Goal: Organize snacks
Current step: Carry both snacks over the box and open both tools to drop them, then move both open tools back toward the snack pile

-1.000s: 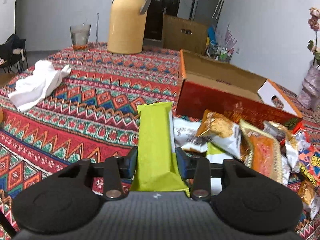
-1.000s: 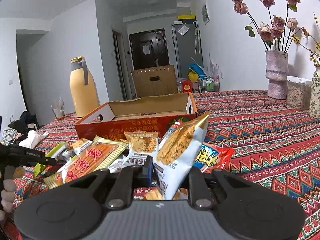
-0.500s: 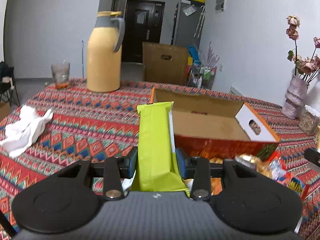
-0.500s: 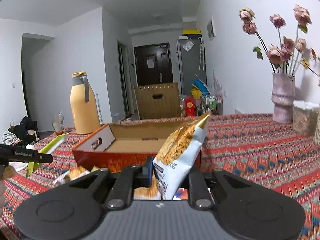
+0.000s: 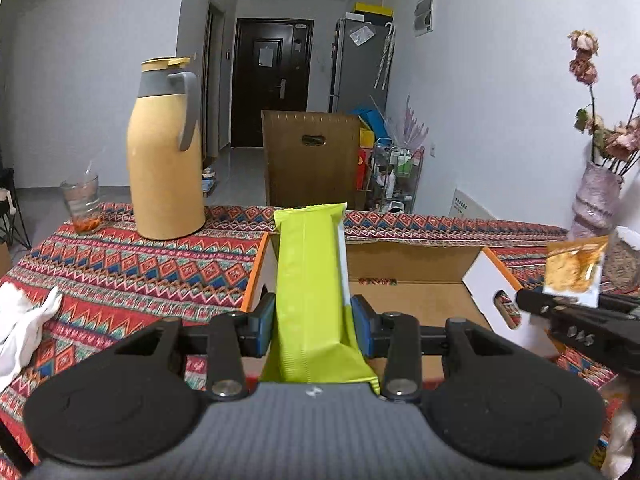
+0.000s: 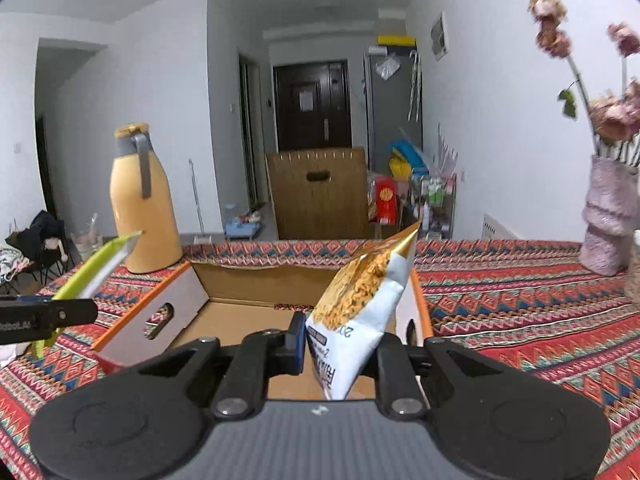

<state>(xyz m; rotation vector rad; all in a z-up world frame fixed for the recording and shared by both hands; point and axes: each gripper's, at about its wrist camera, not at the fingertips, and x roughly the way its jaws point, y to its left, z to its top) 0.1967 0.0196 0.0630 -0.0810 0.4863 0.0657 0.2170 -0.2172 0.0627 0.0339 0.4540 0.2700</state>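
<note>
Both packets are mid-carry to the open box (image 5: 416, 300) on the bench (image 5: 132, 272). The left gripper (image 5: 313, 322) has its jaws clenched on a green packet (image 5: 308, 280); the right gripper (image 6: 340, 344) pinches a noodle bag (image 6: 360, 300). Next, each likely needs lowering inside the box before letting go.

A yellow thermos jug (image 5: 165, 168) with a grey handle stands ahead to the left on the patterned tablecloth (image 5: 120, 272); a drinking glass (image 5: 82, 206) sits just left of it. A white cloth (image 5: 20, 328) lies near left. A vase of dried roses (image 6: 608, 216) stands far right.
</note>
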